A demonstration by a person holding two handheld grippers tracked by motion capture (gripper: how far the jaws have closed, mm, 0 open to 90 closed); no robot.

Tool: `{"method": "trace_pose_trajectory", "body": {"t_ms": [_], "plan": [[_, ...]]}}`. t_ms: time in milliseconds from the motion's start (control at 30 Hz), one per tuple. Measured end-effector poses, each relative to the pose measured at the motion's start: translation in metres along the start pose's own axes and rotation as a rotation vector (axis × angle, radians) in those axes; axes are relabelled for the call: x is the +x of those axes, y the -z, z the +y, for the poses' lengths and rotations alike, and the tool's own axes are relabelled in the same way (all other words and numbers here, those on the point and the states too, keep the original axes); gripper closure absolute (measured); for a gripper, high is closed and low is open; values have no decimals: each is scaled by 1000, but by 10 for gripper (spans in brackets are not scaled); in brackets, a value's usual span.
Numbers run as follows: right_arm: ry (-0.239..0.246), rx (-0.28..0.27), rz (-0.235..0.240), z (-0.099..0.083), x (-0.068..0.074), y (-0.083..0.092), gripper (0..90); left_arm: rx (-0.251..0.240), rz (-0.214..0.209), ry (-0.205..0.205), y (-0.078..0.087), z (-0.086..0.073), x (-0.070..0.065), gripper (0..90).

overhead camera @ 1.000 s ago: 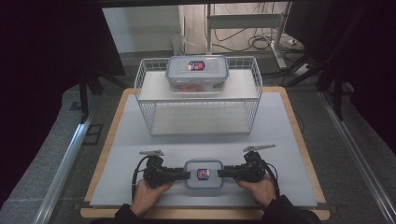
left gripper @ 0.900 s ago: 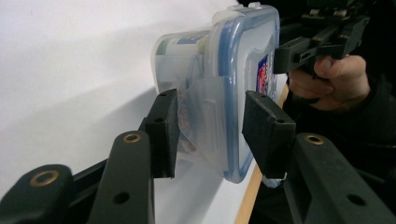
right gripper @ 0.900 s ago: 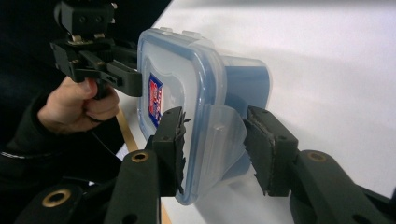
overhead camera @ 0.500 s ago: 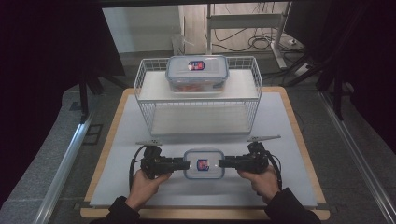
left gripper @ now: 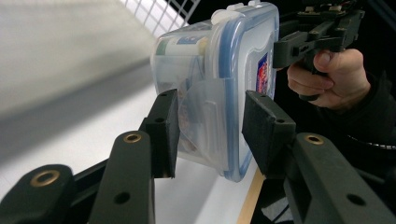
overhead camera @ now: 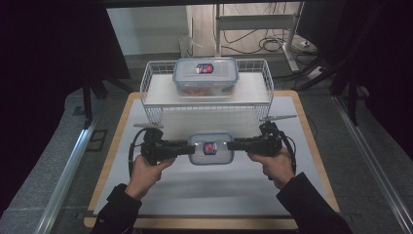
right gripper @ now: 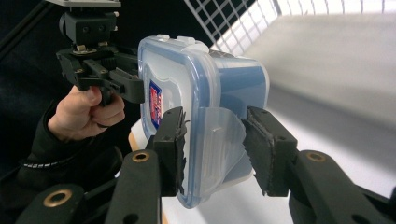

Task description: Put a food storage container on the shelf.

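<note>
The left hand-held gripper point(overhead camera: 187, 147) clamps one short end of a clear rectangular plastic food box with a blue-rimmed snap lid point(overhead camera: 211, 148); in the left gripper view its two black pads point(left gripper: 164, 126) sit on either side of the box's end, one against the base wall and one against the lid, with the translucent latch flap between them. The right hand-held gripper point(overhead camera: 234, 145) grips the opposite short end the same way — jaws at a middling width, closed on the box across lid and base. Both grippers lie roughly level and point toward each other, each held in one of the person's hands, dark sleeves entering from the near edge.

The box hangs between them above the surface point(overhead camera: 165, 195), clear of it, over the middle of the near half, its lid with a small red-and-blue label facing up.

Toward the far edge of the surface stands a white wire basket rack point(overhead camera: 151, 87) — on its flat top rests a second clear lidded food box with the same label point(overhead camera: 206, 76), holding something reddish.
</note>
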State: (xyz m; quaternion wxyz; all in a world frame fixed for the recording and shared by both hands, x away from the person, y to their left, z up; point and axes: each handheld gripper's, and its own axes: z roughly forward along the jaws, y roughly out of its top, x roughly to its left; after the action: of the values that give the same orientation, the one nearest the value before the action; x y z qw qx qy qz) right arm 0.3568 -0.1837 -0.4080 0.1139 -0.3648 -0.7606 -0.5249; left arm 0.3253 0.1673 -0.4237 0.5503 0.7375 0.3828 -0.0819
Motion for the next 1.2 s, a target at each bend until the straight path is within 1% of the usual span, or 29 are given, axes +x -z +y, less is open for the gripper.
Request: {"method": "trace_pose_trajectory", "body": {"t_ms": [33, 100, 133, 167, 200, 233, 367, 400, 433, 467, 500, 600, 633, 667, 700, 733, 767, 800, 833, 867, 900, 933, 1033, 1067, 1100, 1133, 1167, 1200], "plan": [[0, 0, 0, 0, 0, 0, 587, 0, 0, 0, 0, 0, 0, 571], [14, -12, -3, 10, 3, 2, 587, -10, 2, -6, 3, 9, -2, 571], [20, -21, -5, 19, 6, 4, 586, -13, 1, -4, 5, 13, -3, 571], [21, -24, -6, 23, 7, 5, 586, -14, 0, -5, 6, 17, -3, 571], [24, -29, -6, 28, 8, 6, 586, -20, 1, -10, 9, 25, -4, 571], [24, -29, -6, 28, 8, 6, 586, -20, 1, -10, 9, 25, -4, 571], [29, -39, -5, 43, 12, 8, 586, -29, 5, -15, 14, 41, -6, 571], [35, -48, -5, 51, 13, 9, 586, -30, 8, -18, 17, 50, -7, 571], [34, -51, -4, 55, 14, 10, 586, -30, 8, -18, 17, 50, -7, 571], [34, -56, -2, 59, 14, 10, 586, -34, 12, -24, 21, 60, -8, 571], [37, -61, -2, 63, 15, 11, 586, -37, 14, -22, 22, 64, -8, 571], [35, -70, 2, 75, 17, 12, 586, -42, 18, -32, 27, 79, -9, 572], [36, -75, 2, 78, 18, 12, 586, -42, 18, -32, 27, 79, -9, 572], [36, -75, 2, 78, 18, 12, 586, -43, 17, -32, 29, 84, -8, 572], [37, -79, 3, 82, 18, 12, 586, -44, 19, -32, 30, 88, -8, 572], [35, -86, 2, 90, 19, 13, 586, -49, 22, -32, 32, 97, -8, 572], [38, -91, 4, 94, 18, 13, 586, -51, 23, -32, 33, 100, -8, 572], [37, -93, 3, 97, 19, 13, 586, -51, 23, -32, 33, 100, -8, 572], [37, -93, 3, 97, 19, 13, 586, -54, 22, -32, 33, 104, -7, 572], [39, -98, 1, 104, 19, 14, 586, -59, 20, -30, 35, 111, -6, 572], [40, -101, 0, 108, 19, 15, 586, -59, 20, -30, 35, 111, -6, 573], [40, -101, 0, 108, 19, 15, 586, -64, 20, -29, 36, 115, -6, 573], [47, -106, -4, 118, 21, 16, 586, -74, 17, -27, 38, 124, -5, 573], [48, -112, -5, 125, 22, 16, 585, -79, 17, -26, 40, 131, -4, 573], [48, -112, -5, 125, 22, 16, 585, -79, 17, -26, 40, 131, -4, 573], [50, -113, -7, 129, 22, 16, 585, -83, 17, -23, 41, 134, -4, 573], [48, -119, -7, 136, 23, 17, 584, -86, 16, -22, 42, 137, -4, 574], [48, -119, -7, 136, 23, 17, 584, -88, 17, -22, 43, 140, -3, 574]]}}
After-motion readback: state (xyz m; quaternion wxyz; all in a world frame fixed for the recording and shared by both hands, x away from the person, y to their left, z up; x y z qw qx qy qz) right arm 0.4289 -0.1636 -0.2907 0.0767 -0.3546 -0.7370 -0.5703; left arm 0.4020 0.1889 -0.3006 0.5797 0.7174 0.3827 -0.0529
